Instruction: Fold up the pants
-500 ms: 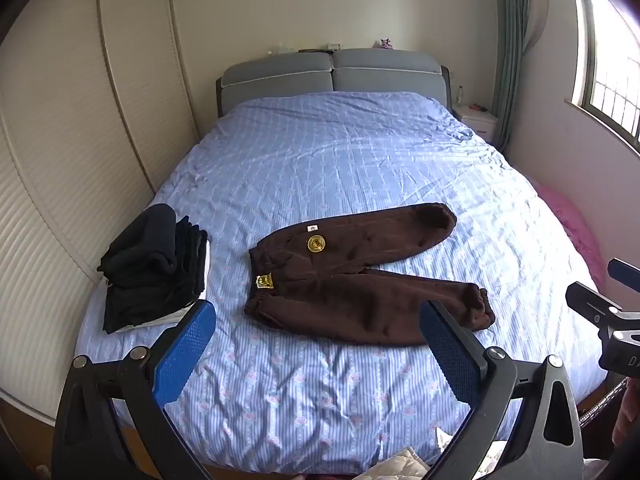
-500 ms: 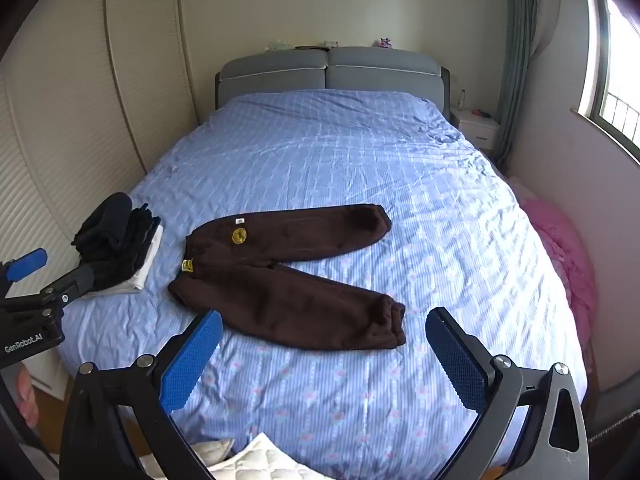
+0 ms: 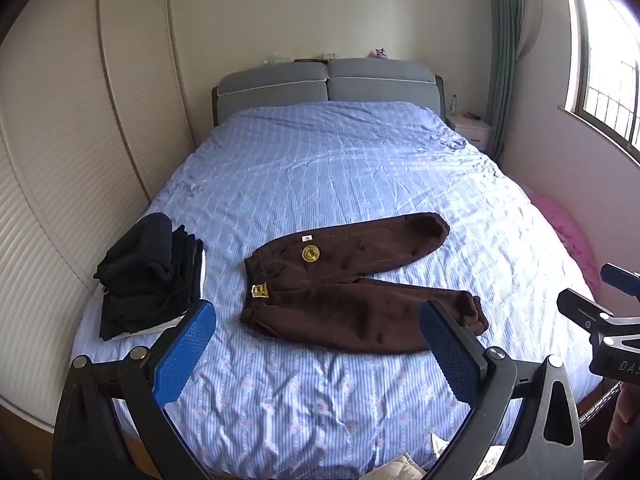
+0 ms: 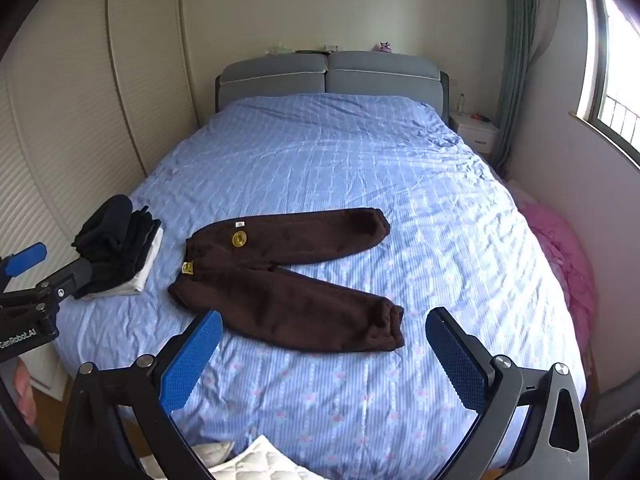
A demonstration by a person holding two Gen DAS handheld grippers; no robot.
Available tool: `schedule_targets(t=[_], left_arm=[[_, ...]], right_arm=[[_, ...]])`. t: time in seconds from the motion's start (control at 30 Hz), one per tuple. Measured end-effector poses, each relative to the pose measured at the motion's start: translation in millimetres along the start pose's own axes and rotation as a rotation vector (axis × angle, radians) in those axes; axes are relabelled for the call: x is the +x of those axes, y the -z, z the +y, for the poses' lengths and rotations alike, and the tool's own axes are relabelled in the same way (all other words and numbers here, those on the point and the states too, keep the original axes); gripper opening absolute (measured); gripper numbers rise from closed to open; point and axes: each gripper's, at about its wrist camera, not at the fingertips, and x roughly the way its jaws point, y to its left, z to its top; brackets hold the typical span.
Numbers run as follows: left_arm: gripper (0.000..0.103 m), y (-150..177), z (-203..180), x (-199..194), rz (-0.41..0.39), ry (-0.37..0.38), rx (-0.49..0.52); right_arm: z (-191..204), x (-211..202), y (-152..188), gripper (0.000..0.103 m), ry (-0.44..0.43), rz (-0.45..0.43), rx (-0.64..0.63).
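Both hand-held grippers (image 3: pixel 316 344) (image 4: pixel 324 350) nearer pants (image 3: pixel 352 280).

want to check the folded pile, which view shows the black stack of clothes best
The left wrist view: the black stack lies whole and unblocked beside the brown pants. In the right wrist view the stack sits farther off, with the left claw's finger crossing its near corner.

Small items on the headboard (image 4: pixel 328 76) are too tiny to identify; a white quilted cloth (image 4: pixel 260 462) is cut off below.
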Motion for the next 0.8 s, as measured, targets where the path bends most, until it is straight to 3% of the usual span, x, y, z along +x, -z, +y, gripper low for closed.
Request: schedule_targets(t=[0.8], left_arm=[[0.103,-8,9,-1,-0.025,0.008,-0.004]], right_arm=[[1,-1,-1,0.103,0.003,-0.006,0.002]])
